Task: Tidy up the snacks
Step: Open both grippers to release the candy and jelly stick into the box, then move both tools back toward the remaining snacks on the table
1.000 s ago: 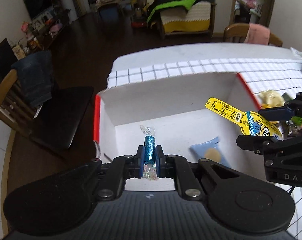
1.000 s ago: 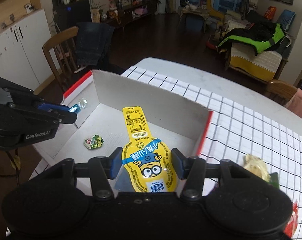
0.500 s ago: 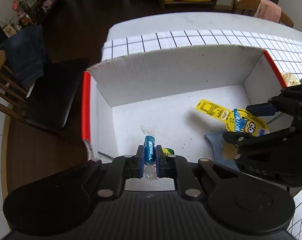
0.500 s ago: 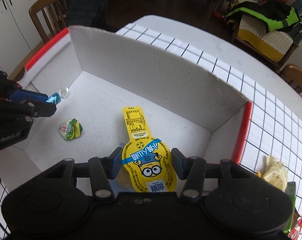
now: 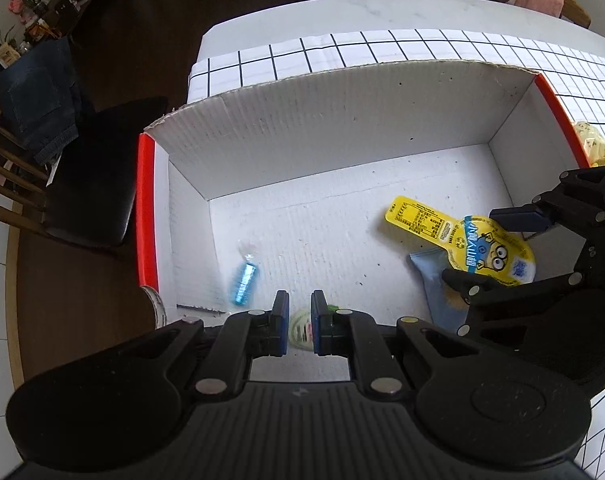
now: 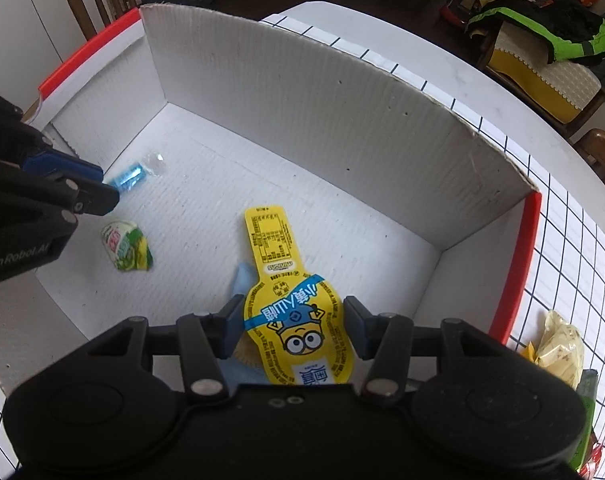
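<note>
My left gripper [image 5: 300,322] hangs over the near left corner of the white box [image 5: 342,120] with its jaws parted by a narrow gap and nothing between the pads; the blue candy [image 5: 243,278] lies loose on the box floor just beside them, blurred, clear twist-end toward the far wall. My right gripper [image 6: 294,330] has its jaws partway open on either side of the yellow Minion pouch [image 6: 290,308], and the pads sit at the edges of its round body. I cannot tell whether they press it or merely flank it.

I judge the step in hand to be dropping snacks into the box: the candy is in, the pouch is at the floor, lying partly over a pale blue packet [image 5: 434,280]. Next, the right jaws should widen to let the pouch go, then both grippers lift clear.

The pouch is flat and glossy, with a long printed tab pointing at the far wall. A green-and-white wrapped sweet [image 6: 128,246] lies near the left jaws. More snacks [image 6: 560,346] wait outside on the checked cloth [image 6: 574,248].
</note>
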Demonstrator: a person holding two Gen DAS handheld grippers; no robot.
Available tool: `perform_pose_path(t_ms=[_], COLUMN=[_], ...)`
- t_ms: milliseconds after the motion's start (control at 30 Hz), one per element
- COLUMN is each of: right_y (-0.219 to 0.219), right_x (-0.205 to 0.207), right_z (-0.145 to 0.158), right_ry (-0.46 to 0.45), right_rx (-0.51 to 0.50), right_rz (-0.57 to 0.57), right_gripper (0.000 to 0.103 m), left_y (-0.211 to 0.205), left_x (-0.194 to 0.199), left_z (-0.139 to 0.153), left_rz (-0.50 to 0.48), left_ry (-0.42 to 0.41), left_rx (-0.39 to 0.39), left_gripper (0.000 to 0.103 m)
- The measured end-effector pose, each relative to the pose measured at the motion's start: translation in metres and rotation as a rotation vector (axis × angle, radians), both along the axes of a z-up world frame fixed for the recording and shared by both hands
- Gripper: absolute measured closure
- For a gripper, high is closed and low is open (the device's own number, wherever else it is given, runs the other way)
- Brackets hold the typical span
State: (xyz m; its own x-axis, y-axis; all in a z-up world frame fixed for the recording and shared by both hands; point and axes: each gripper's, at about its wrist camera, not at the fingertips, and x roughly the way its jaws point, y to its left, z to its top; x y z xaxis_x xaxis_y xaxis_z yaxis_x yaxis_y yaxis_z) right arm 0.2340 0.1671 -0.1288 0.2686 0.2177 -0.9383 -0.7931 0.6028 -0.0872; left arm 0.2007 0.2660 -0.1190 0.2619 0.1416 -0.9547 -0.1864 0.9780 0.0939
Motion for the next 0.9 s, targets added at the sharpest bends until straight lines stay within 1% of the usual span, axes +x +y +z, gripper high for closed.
perform_pose_path(t_ms=[200,233,300,533,667,767,833,867,900], right_y=[-0.010,-0.013,-0.019,-0.038,-0.051,-0.063,-0.072,-0.077,-0.081], right_x=[-0.007,-0.007,-0.010,-0.019,-0.024,-0.027,-0.031,-0.033,-0.034], right_z=[0.017,0.021,0.029,0.054,0.066,0.076,0.084,0.088,0.091], right_ry=[0.003,0.004,-0.002,-0.007,-0.012,-0.013,-0.019,-0.025,-0.027], right_rx=[0.062,0.076,0.107,0.185,0.227,0.267,0.294,0.310,0.325], right_rz=[-0.010,-0.011,-0.011,-0.024,-0.041,-0.057,-0.066,-0.072,-0.076], right_gripper=[0.049,0.048,0.039,0.038,0.035,0.034,0.030,0.025,0.025], left_y=[-0.001,-0.001,-0.003,-0.009,-0.015,-0.021,-0.026,-0.028,-0.031], left_x=[-0.007,-0.009,-0.012,-0.026,-0.033,-0.040,-0.044,-0.047,-0.049], left_z=[0.006,0.008,0.011,0.029,0.041,0.051,0.058,0.061,0.064], left_rz=[0.002,0.001,0.001,0.000,-0.005,-0.009,-0.015,-0.019,-0.022], left_ry=[-0.037,-0.045,-0.062,-0.128,-0.167,-0.198,-0.219,-0.230,-0.239], left_rx=[-0.014,-0.018,-0.018,-0.038,-0.038,-0.041,-0.042,-0.041,-0.039], left_gripper=[0.092,0.092,0.092,0.092,0.091,0.090,0.088,0.086,0.085])
